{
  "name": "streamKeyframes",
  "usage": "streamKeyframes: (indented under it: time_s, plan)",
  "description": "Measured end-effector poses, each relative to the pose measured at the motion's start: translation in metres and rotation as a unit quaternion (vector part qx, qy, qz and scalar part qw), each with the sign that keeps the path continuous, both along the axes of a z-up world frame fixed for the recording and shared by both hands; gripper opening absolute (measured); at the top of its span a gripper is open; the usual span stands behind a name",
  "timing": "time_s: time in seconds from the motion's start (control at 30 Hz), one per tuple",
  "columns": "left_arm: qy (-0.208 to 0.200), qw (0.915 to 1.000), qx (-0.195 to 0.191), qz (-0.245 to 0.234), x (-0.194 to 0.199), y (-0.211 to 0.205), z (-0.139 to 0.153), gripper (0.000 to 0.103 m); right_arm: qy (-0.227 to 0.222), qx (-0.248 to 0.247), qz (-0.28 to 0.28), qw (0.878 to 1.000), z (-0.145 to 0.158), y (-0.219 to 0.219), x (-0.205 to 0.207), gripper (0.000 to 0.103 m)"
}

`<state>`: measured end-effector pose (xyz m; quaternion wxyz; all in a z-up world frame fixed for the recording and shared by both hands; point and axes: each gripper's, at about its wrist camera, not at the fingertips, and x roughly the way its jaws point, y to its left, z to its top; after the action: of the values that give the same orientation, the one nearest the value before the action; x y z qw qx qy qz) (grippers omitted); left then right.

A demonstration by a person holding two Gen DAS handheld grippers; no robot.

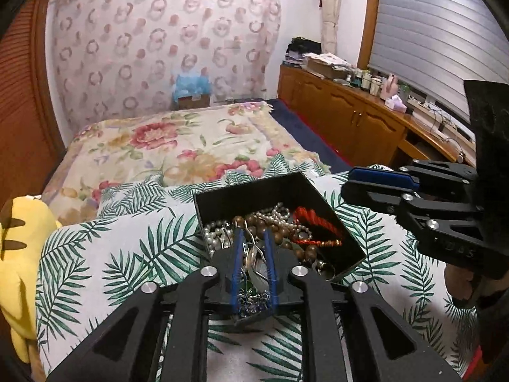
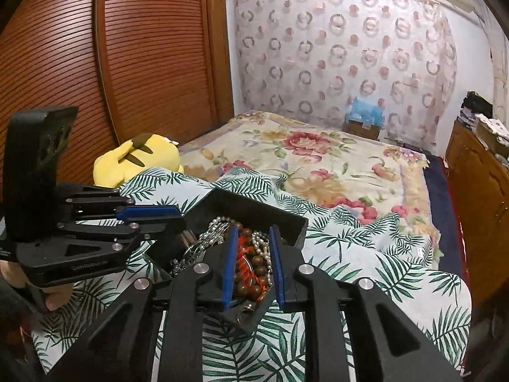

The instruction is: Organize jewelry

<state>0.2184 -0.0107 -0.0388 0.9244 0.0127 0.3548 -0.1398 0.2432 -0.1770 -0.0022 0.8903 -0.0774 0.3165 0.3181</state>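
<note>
A black open box (image 1: 222,197) of tangled jewelry sits on a palm-leaf cloth (image 1: 127,248). In it lie pearl strands (image 1: 280,211), brown wooden beads (image 1: 254,221), a red cord bracelet (image 1: 313,219) and silver pieces (image 1: 254,261). My left gripper (image 1: 254,237) is partly open, its blue-padded fingers dipped over the near part of the box around the silver pieces. My right gripper (image 2: 253,232) is partly open over the same box (image 2: 289,219), above wooden beads (image 2: 251,273) and the red cord (image 2: 245,265). Each gripper shows in the other view, the right gripper (image 1: 353,184) and the left gripper (image 2: 178,219).
The cloth lies on a bed with a floral quilt (image 1: 178,140). A yellow plush toy (image 1: 19,254) lies at the left edge. A wooden sideboard (image 1: 350,117) with clutter runs along the right; a slatted wardrobe (image 2: 95,63) stands to the left.
</note>
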Motion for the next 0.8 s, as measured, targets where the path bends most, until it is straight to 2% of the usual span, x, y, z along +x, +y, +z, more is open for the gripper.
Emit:
streamKeyframes:
  time_s: [0.07, 0.13, 0.2, 0.27, 0.33, 0.37, 0.4, 0.47, 0.53, 0.63, 0.73, 0.8]
  plan:
    - [-0.003, 1.0000, 0.002, 0.006, -0.002, 0.000, 0.001, 0.031, -0.006, -0.001, -0.004, 1.000, 0.002, -0.003, -0.004, 0.022]
    - [-0.005, 0.9999, 0.005, 0.011, -0.006, 0.000, 0.002, 0.033, -0.005, 0.007, -0.011, 1.000, 0.004, -0.009, -0.008, 0.022]
    - [-0.006, 0.9998, 0.008, 0.017, -0.011, 0.001, 0.004, 0.039, -0.005, 0.012, -0.019, 1.000, 0.005, -0.014, -0.014, 0.022]
    - [-0.014, 0.9994, 0.015, 0.028, -0.019, 0.002, 0.006, 0.063, -0.006, 0.017, -0.030, 0.999, 0.006, -0.021, -0.018, 0.022]
    - [-0.026, 0.9981, 0.027, 0.049, -0.027, 0.003, 0.010, 0.079, -0.008, 0.024, -0.042, 0.999, 0.008, -0.027, -0.027, 0.034]
    - [-0.030, 0.9975, 0.031, 0.057, -0.031, 0.004, 0.011, 0.082, -0.010, 0.026, -0.047, 0.999, 0.008, -0.029, -0.031, 0.038]
    - [-0.032, 0.9969, 0.033, 0.064, -0.035, 0.006, 0.012, 0.083, -0.013, 0.027, -0.054, 0.998, 0.009, -0.032, -0.036, 0.046]
    - [-0.034, 0.9961, 0.033, 0.075, -0.043, 0.009, 0.015, 0.092, -0.022, 0.024, -0.080, 0.996, 0.010, -0.037, -0.045, 0.064]
    - [-0.039, 0.9949, 0.032, 0.088, -0.052, 0.013, 0.018, 0.095, -0.032, 0.029, -0.098, 0.994, 0.013, -0.043, -0.058, 0.080]
    - [-0.048, 0.9930, 0.028, 0.104, -0.067, 0.020, 0.023, 0.095, -0.038, 0.039, -0.117, 0.992, 0.017, -0.051, -0.072, 0.092]
    - [-0.061, 0.9913, 0.032, 0.112, -0.086, 0.022, 0.030, 0.095, -0.047, 0.049, -0.130, 0.989, 0.021, -0.057, -0.090, 0.101]
    - [-0.066, 0.9906, 0.036, 0.114, -0.096, 0.023, 0.033, 0.095, -0.053, 0.047, -0.143, 0.987, 0.024, -0.060, -0.102, 0.101]
